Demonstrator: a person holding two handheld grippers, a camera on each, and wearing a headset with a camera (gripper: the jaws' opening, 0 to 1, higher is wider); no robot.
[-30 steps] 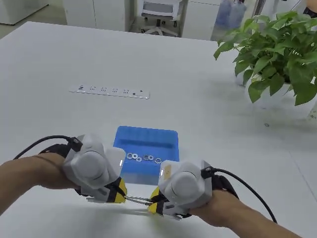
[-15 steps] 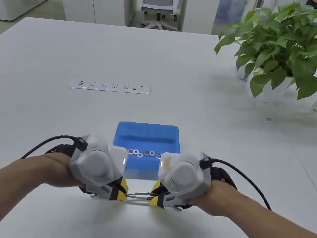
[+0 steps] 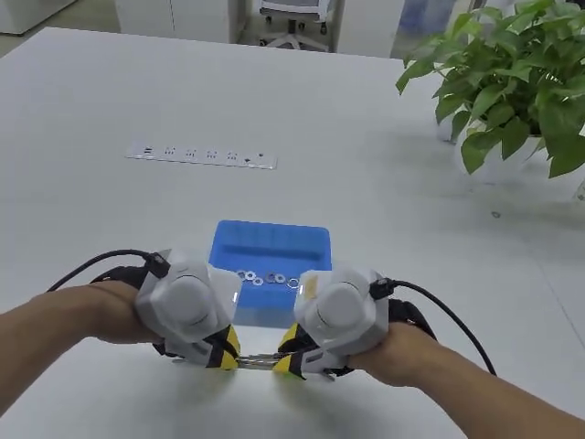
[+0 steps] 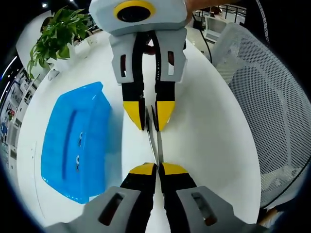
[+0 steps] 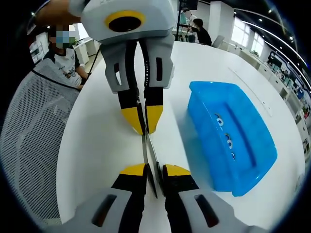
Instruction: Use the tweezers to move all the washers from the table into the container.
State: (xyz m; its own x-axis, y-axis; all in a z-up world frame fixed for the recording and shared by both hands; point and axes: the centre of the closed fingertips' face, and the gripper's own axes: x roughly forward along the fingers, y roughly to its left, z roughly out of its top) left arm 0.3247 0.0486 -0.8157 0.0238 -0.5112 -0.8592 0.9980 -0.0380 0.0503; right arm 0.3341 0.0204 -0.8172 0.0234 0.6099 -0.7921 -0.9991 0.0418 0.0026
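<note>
Working over a broad white table [image 3: 384, 183], with a leafy potted plant [image 3: 512, 73] at the far right and a white power strip [image 3: 201, 156] well behind the work.

Keeping to the near edge of that table, just this side of a blue container [image 3: 274, 240]: shallow, rectangular, open side up.

Pointing the left gripper [image 3: 224, 352] and the right gripper [image 3: 291, 358] straight at each other, tip to tip, in front of the container's near wall.

Pinching the tweezers [image 3: 258, 360] from both ends, clamping one end narrowly in the left jaws and the other end narrowly in the right jaws. Spanning the short gap between the yellow tips with the thin steel arms, close over the tabletop; not telling from here whether touching it or hovering.

Judging the task as largely done, possibly finished: seeing a short row of washers [image 3: 265, 278] on the container's floor and finding none on the bare tabletop, while not seeing the patch under the hands.

Reading the washers as small flat silvery rings, roughly five, strung out in a loose line across the container; too small for finer detail. Expecting any stray one to be thin and slippery, calling for a fine pinch at the tweezer tips.
</note>
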